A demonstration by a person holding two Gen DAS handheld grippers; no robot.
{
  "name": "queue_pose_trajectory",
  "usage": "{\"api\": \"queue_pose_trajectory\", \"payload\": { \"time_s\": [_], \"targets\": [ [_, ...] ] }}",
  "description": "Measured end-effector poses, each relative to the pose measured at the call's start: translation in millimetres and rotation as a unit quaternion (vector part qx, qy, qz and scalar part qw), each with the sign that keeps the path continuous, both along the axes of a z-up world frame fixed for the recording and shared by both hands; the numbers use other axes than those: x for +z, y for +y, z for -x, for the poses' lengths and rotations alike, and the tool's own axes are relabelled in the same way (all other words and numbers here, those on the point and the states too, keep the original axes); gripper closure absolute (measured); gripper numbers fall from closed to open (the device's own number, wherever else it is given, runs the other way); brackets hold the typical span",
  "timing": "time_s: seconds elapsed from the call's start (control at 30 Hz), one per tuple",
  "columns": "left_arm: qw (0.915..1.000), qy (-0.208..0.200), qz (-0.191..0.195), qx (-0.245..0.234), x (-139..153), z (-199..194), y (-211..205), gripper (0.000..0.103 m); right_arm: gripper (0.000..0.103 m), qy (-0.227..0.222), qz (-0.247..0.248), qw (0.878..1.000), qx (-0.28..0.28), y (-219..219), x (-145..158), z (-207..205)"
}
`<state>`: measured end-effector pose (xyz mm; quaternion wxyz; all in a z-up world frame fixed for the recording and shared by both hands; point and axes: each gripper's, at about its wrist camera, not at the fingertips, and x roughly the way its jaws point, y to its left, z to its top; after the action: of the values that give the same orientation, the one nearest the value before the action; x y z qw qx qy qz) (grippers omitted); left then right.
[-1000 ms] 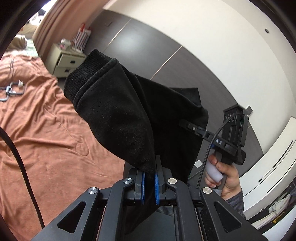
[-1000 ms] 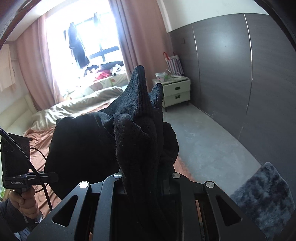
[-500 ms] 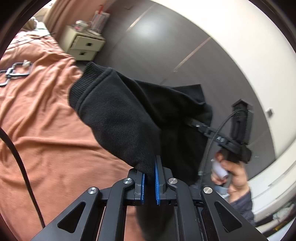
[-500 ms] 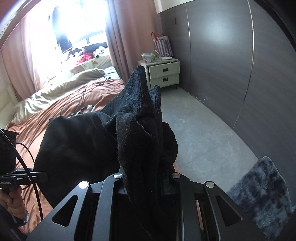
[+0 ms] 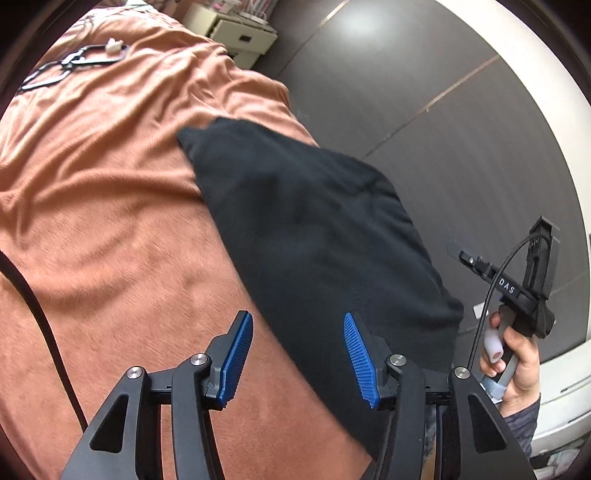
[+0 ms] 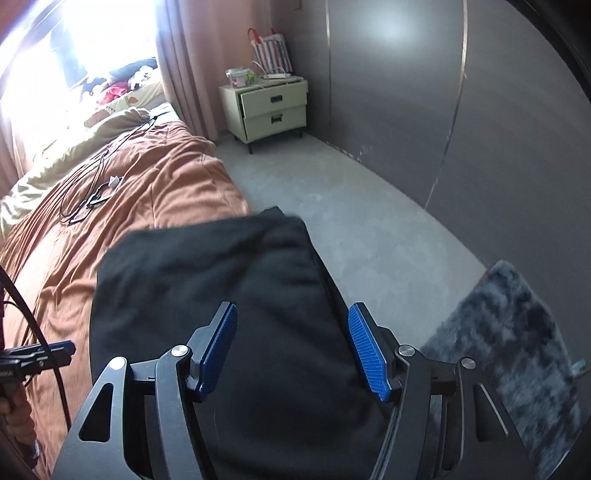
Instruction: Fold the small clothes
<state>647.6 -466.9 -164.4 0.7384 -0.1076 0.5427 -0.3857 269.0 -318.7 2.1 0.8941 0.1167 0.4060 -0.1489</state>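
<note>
A black garment (image 5: 317,236) lies on the orange bed (image 5: 103,206), centre of frame. Left tongs (image 5: 297,354) and right tongs (image 6: 291,347) hover over it, both spread wide, holding nothing.

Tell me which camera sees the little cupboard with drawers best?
The right wrist view: the bedside cabinet stands whole beside the curtain, both drawers and its legs showing. The left wrist view catches only part of it at the top edge, beyond the bed.
</note>
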Motion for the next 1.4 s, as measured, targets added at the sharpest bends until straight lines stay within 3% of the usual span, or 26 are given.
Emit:
{"api": "queue_pose_trajectory", "payload": {
  "time_s": [0.1, 0.27, 0.43, 0.63, 0.77, 0.8, 0.93, 1.03, 1.17, 1.27, 1.3, 1.33, 1.4],
  "targets": [
    [0.9999, 0.001, -0.007, -0.011, -3.3, 6.3, -10.2, 0.05, 0.042, 0.0, -0.005, 1.0, -0.03, 6.5, 5.8, 32.5],
    [0.9999, 0.011, -0.005, -0.006, -13.2, -9.7, -21.8, 0.05, 0.042, -0.022, -0.066, 0.994, -0.084, 23.6, 5.9, 102.1],
    [0.9997, 0.021, -0.004, -0.008, -20.0, -8.5, -26.2, 0.046, 0.025, -0.062, -0.177, 0.975, -0.121, 16.3, -2.3, 147.3],
    [0.9993, 0.031, 0.004, -0.019, -29.0, -1.9, -30.5, 0.046, 0.025, -0.093, -0.306, 0.94, -0.122, 38.8, -24.1, 153.5],
    [0.9986, 0.045, 0.012, -0.024, -34.8, 2.2, -31.8, 0.049, 0.025, -0.111, -0.32, 0.93, -0.141, 48.9, -23.8, 154.6],
    [0.9986, 0.046, 0.011, -0.024, -36.3, 2.7, -32.9, 0.055, 0.028, -0.119, -0.315, 0.93, -0.145, 48.1, -21.6, 156.7],
    [0.9989, 0.038, 0.001, -0.027, -38.8, 10.4, -39.1, 0.07, 0.073, -0.123, -0.301, 0.935, -0.143, 32.0, -27.4, 176.7],
    [0.9986, 0.049, 0.004, -0.02, -38.4, 16.5, -38.9, 0.076, 0.083, -0.126, -0.281, 0.942, -0.134, 12.3, -29.7, 179.2],
    [0.9981, 0.054, 0.009, -0.028, -36.7, 30.1, -40.7, 0.078, 0.085, -0.129, -0.261, 0.947, -0.136, 1.1, -36.8, 176.9],
    [0.9986, 0.043, -0.006, -0.029, -33.8, 36.6, -41.3, 0.076, 0.082, -0.117, -0.274, 0.943, -0.15, -10.3, -58.3, 170.5],
    [0.9986, 0.043, -0.015, -0.027, -33.8, 37.2, -41.4, 0.074, 0.074, -0.107, -0.277, 0.942, -0.159, -8.7, -60.4, 172.1],
    [0.9985, 0.046, -0.017, -0.024, -33.8, 38.3, -39.3, 0.073, 0.057, -0.095, -0.273, 0.942, -0.169, -10.3, -61.0, 170.7],
    [0.9983, 0.052, -0.014, -0.021, -33.0, 38.2, -34.2, 0.072, 0.041, -0.08, -0.247, 0.948, -0.182, -3.2, -53.6, 174.1]
  ]
}}
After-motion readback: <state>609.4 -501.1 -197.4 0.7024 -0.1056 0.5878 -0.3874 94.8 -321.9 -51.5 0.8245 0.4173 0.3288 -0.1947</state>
